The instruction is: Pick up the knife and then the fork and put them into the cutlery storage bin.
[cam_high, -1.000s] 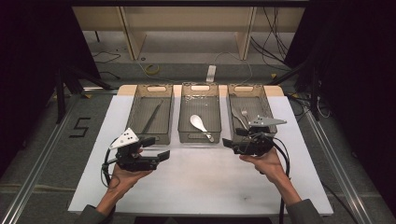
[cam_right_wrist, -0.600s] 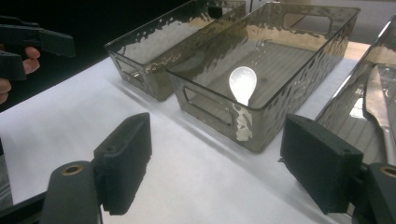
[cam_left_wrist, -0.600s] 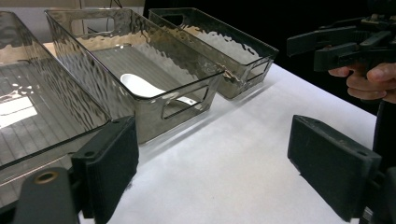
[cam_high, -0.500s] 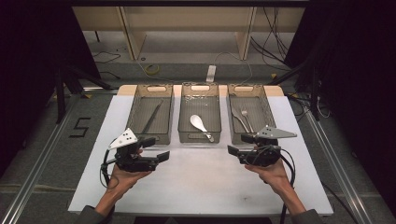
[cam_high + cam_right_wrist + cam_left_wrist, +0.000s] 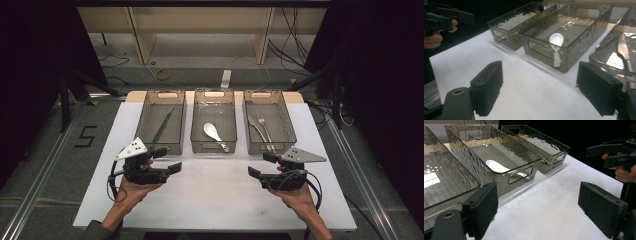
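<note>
1. Right gripper (image 5: 260,165): jaws stand wide apart and have just been opening further; nothing between them, pads touch nothing. It hovers above the white bench (image 5: 220,195) just in front of the right tray (image 5: 289,120), jaws pointing toward the bench's middle.
2. Right gripper view: bare bench top shows between its two black pads; the right tray's near corner sits just past the right-hand pad.
3. Left gripper (image 5: 167,160): jaws also wide apart, empty, touching nothing. It sits just in front of the left tray (image 5: 145,120), jaws pointing toward the bench's middle.
4. Left gripper view: bare white surface between its pads; the left tray's wall is close beside the left-hand pad.
5. The two grippers face each other, well apart across the front half of the bench.
6. Three clear trays stand side by side along the far edge.
7. Right tray holds a fork (image 5: 265,130) and one more metal utensil beside it, lying lengthwise; they are the things nearest the right gripper, behind it and apart from it.
8. Middle tray (image 5: 214,94) holds a white spoon (image 5: 212,132), bowl away from the person, between the two grippers and behind them.
9. Left tray holds a thin dark utensil (image 5: 163,125), lying diagonally; exact type not readable.
</note>
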`<state>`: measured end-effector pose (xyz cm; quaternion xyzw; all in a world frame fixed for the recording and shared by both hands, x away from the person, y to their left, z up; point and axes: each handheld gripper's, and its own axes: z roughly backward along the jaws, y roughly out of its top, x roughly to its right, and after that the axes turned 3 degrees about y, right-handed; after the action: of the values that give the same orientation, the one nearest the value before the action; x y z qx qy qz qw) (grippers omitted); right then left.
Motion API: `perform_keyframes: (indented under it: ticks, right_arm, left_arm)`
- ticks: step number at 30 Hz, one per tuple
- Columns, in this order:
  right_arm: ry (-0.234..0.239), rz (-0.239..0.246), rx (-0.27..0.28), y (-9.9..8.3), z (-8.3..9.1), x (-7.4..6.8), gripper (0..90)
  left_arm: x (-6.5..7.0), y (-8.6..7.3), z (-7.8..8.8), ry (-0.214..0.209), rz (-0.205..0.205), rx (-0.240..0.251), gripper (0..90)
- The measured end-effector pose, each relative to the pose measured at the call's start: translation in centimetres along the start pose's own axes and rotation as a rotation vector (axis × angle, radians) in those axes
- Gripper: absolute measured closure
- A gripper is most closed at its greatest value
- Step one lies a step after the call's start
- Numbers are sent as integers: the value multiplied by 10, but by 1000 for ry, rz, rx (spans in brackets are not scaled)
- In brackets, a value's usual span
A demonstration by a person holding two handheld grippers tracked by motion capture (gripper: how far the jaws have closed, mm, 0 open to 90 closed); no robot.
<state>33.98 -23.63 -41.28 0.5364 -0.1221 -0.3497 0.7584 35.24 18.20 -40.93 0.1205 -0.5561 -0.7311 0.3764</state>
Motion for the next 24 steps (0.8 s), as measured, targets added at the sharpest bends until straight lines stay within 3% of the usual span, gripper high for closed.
perform_keyframes:
  ticks: [6,16,24]
  right_arm:
    - [-10,-25,1,-10,6,0,208]
    - [-25,-36,-7,-27,15,-1,203]
    - [-40,-33,3,-28,18,0,203]
  left_arm:
    - [-2,0,2,-21,23,11,159]
    - [0,0,1,-27,12,6,159]
    - [2,-1,0,-23,2,-1,160]
